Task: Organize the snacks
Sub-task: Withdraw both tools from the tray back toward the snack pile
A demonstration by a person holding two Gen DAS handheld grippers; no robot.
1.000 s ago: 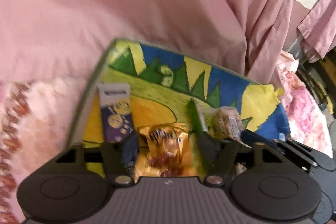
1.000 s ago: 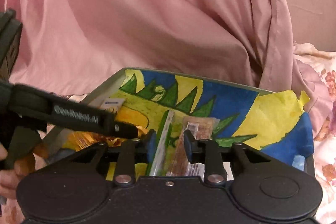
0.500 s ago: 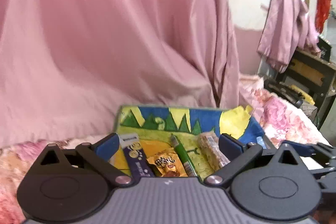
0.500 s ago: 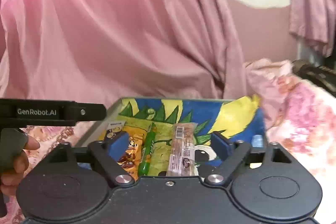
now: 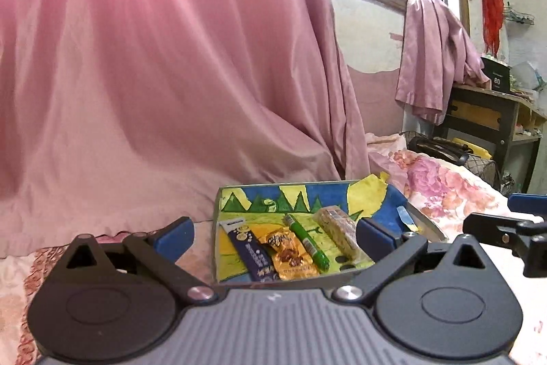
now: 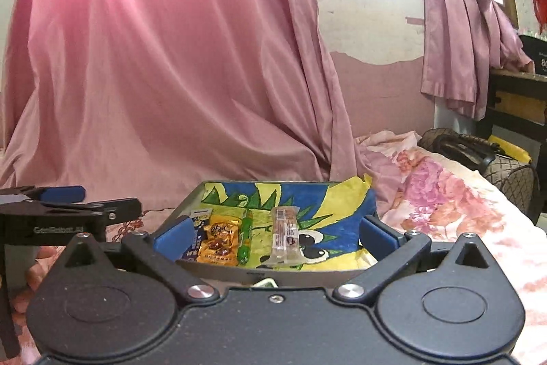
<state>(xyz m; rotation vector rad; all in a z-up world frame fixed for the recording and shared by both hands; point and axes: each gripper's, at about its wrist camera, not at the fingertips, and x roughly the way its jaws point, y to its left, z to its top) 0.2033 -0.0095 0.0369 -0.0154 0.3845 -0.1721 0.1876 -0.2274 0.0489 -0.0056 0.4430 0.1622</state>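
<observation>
A grey tray [image 5: 215, 228] lined with a blue, yellow and green drawing lies on the bed. In it, side by side, lie a dark blue bar [image 5: 251, 250], an orange packet [image 5: 290, 257], a green tube [image 5: 306, 242] and a clear-wrapped cereal bar [image 5: 338, 233]. My left gripper [image 5: 275, 236] hangs open, back from the tray, holding nothing. The right wrist view shows the same tray [image 6: 222, 272], orange packet [image 6: 220, 243], green tube [image 6: 245, 236] and cereal bar [image 6: 283, 236]. My right gripper [image 6: 275, 236] is opening its jaws wide, with nothing gripped.
A pink curtain [image 5: 171, 74] hangs right behind the tray. The floral bedsheet [image 5: 451, 187] spreads to the right, with a dark bag [image 6: 461, 149] and a wooden shelf [image 5: 495, 112] beyond. A hand [image 6: 37, 262] holds the left gripper's handle.
Both grippers have drawn back and up from the tray, and their jaws have spread wide. The orange packet and the cereal bar that sat between the jaws now lie free.
</observation>
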